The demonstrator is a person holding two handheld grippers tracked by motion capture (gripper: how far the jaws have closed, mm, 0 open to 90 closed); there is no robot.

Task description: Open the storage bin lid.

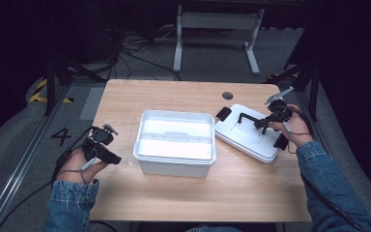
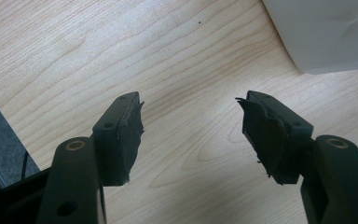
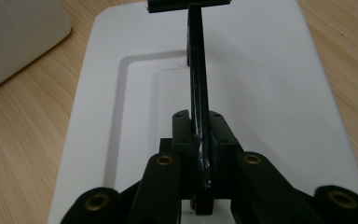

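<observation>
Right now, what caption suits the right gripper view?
Right gripper shut on the black handle of the white lid.

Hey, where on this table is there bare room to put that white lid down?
Bare wood runs along the near edge of the table, in front of the open white box. Another free strip lies behind the box, up to the round grommet. The right side is crowded: the white lid lies there, its black handle clamped in the right gripper.

- lid (image 1: 251, 135): white, black handle (image 3: 198, 93)
- bin (image 1: 174, 145): white
- table (image 1: 241, 188): light wood grain
- sleeves (image 1: 328, 183): blue denim
- right gripper (image 3: 199, 140): black
</observation>
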